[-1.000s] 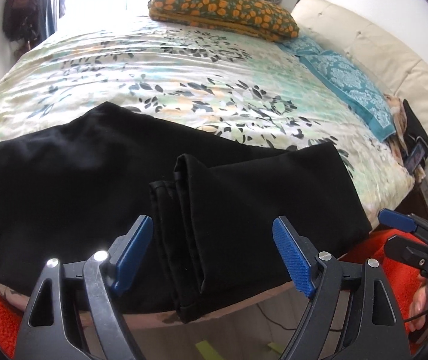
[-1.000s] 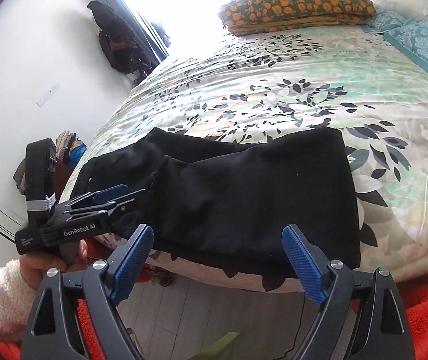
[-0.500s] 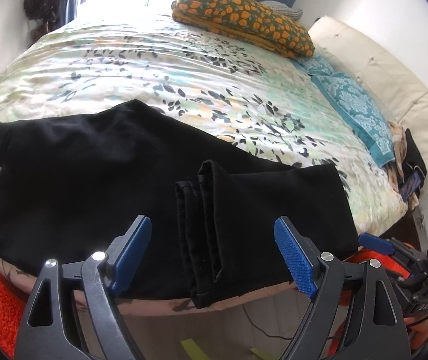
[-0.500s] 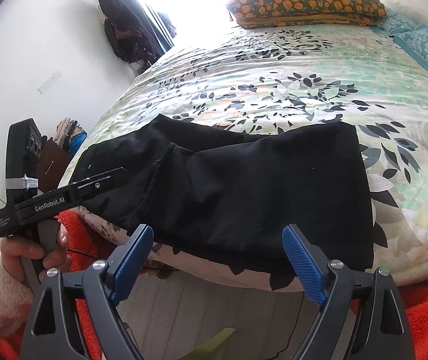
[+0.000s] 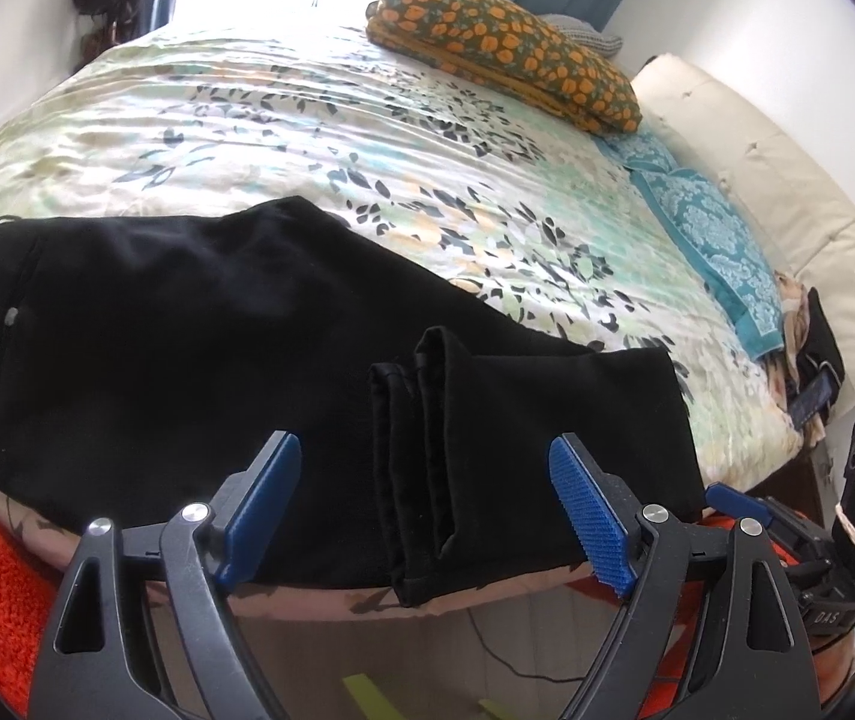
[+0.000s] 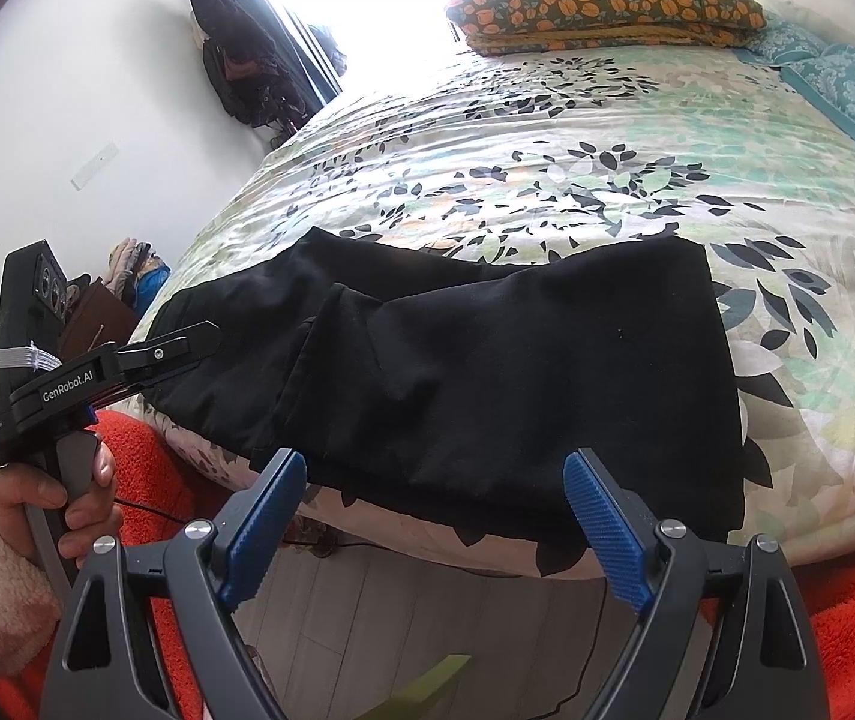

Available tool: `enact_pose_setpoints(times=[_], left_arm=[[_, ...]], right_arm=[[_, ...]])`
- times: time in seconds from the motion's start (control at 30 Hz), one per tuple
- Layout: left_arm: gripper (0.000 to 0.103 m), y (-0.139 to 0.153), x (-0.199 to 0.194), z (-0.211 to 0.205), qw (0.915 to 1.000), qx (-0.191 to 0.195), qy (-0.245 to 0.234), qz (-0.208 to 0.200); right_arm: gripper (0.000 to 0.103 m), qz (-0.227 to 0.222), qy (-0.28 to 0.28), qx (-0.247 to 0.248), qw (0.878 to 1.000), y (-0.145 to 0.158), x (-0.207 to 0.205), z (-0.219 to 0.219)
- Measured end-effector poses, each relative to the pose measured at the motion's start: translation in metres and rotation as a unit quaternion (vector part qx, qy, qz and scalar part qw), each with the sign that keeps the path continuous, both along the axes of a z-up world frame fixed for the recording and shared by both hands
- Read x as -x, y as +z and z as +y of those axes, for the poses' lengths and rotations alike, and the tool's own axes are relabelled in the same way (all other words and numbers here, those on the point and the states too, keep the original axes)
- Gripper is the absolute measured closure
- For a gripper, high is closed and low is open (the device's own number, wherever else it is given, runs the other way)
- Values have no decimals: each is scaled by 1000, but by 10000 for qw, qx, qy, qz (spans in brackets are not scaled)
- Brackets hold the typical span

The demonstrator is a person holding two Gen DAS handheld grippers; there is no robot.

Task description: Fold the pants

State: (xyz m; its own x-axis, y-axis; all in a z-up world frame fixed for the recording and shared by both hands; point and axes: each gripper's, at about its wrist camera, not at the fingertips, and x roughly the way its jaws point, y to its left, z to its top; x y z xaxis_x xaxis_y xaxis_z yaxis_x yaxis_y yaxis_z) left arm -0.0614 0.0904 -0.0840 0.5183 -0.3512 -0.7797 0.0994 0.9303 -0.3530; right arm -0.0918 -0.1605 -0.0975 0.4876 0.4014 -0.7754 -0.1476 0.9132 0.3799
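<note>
Black pants (image 5: 187,372) lie along the near edge of the bed, the leg ends folded back over the middle so the hems (image 5: 421,456) lie on top; they also show in the right wrist view (image 6: 505,372). My left gripper (image 5: 427,510) is open and empty, hovering just off the bed edge in front of the hems. My right gripper (image 6: 436,522) is open and empty, in front of the folded right part. The left gripper also shows at the left of the right wrist view (image 6: 181,348).
The bed has a floral cover (image 5: 319,138) with an orange-patterned pillow (image 5: 505,48) and a teal cloth (image 5: 709,240) at the far side. An orange rug (image 6: 847,630) and wooden floor (image 6: 403,618) lie below the bed edge. Dark clothes (image 6: 235,54) hang by the window.
Both grippers have risen and tilted a little, so the pants sit lower and farther in both views. The pants have not moved. Both grippers stay open.
</note>
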Motion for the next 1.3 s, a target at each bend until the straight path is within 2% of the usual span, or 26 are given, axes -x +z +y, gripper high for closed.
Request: enact_pose_setpoints(times=[0.3,0.47,0.7,1.3], left_arm=[[16,0,1,1,10000,45,-10,55],[16,7,15,4,9998,76,-203,-26],[16,2,18,4,9997,121,-215,82],[16,0,15,6,9996,150,-181,124]], right_arm=[[15,-2,-34,-16,10000,0,0,-2],[15,-133,-283,-53,9995,6,1,-15],[15,82,-687,-387,9969,-2,-3,-35],[15,139,-777,-445,9959,-4,0,-38]])
